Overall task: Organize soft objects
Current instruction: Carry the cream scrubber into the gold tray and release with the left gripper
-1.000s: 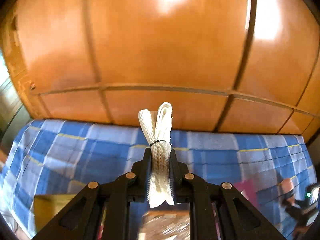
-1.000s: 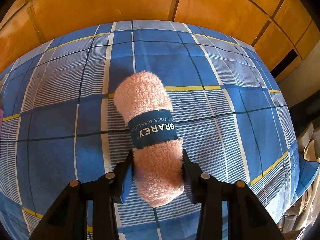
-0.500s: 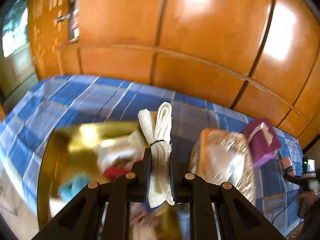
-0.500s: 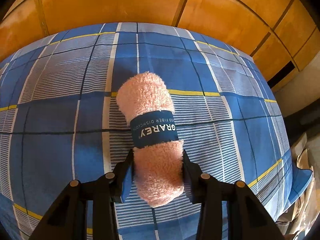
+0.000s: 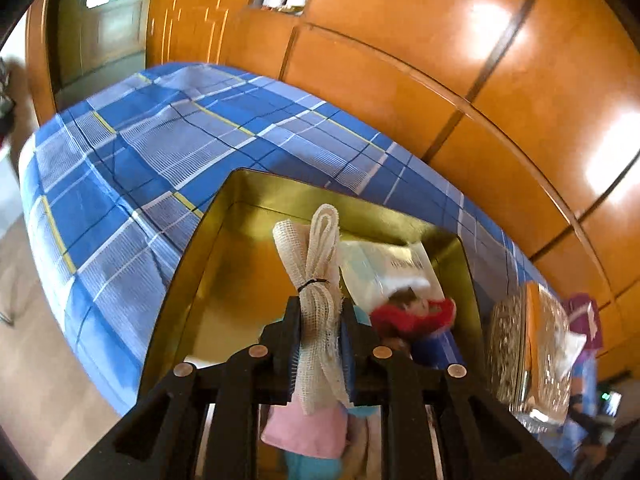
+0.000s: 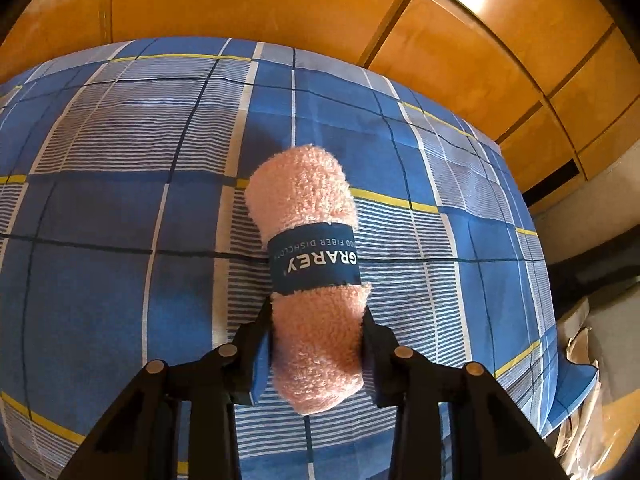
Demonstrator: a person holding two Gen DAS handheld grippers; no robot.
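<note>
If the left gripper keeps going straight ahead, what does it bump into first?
Probably the gold box: the left hand-held gripper, holding the white mesh bundle, points into its open inside. Depth is hard to judge.

Both views were brightly lit and warm in tone. White glare patches sat on the glossy orange wardrobe panels [image 5: 460,80], strongest at the upper right of the left wrist view and at the top of the right wrist view. Fisheye distortion bowed the checked bedcover [image 6: 120,240] and darkened the corners. The red item [image 5: 412,316] in the gold tray [image 5: 224,208] was smeared; the pink rolled cloth [image 6: 312,280] was sharp.
</note>
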